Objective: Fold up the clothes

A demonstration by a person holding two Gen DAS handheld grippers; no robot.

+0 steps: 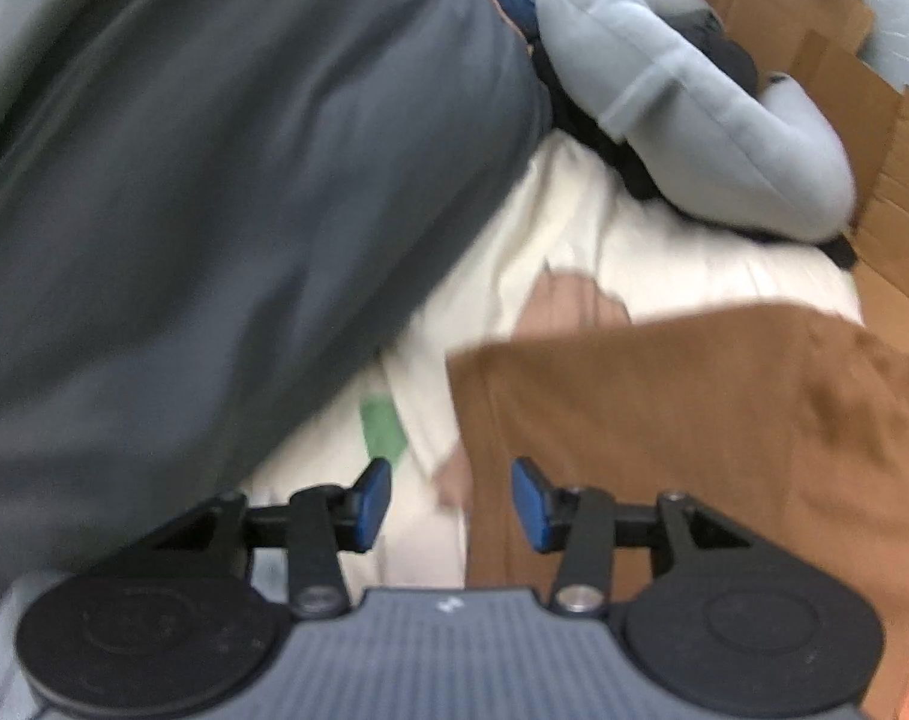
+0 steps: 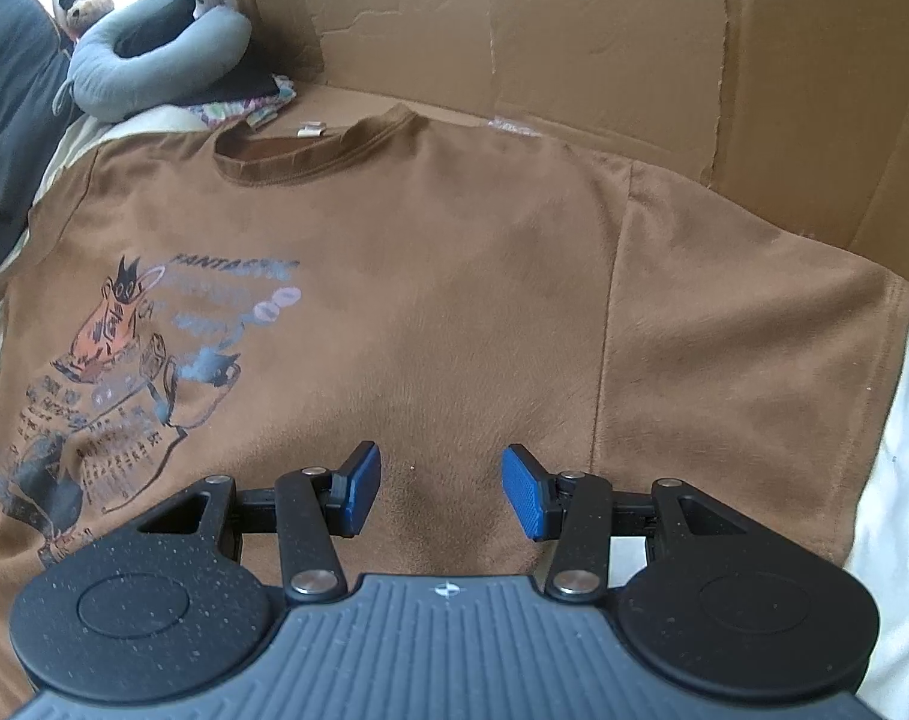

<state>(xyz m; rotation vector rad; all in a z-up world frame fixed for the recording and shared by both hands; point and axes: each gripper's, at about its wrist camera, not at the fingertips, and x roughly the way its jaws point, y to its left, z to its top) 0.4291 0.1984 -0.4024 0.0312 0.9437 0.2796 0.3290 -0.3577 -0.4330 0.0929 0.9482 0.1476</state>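
Note:
A brown T-shirt (image 2: 454,276) with a cartoon print (image 2: 124,372) lies spread flat, front up, collar away from me, on a cream sheet (image 2: 892,450). My right gripper (image 2: 441,495) is open and empty just above the shirt's lower middle. In the blurred left wrist view the shirt's edge (image 1: 694,420) fills the right side. My left gripper (image 1: 451,504) is open and empty, over the cream sheet (image 1: 574,240) at the shirt's left edge.
A dark grey cushion (image 1: 214,210) fills the left. A grey U-shaped pillow (image 1: 694,120) lies beyond it, also in the right wrist view (image 2: 154,72). Cardboard walls (image 2: 634,48) stand behind the shirt. Patterned cloth (image 2: 256,102) lies near the collar.

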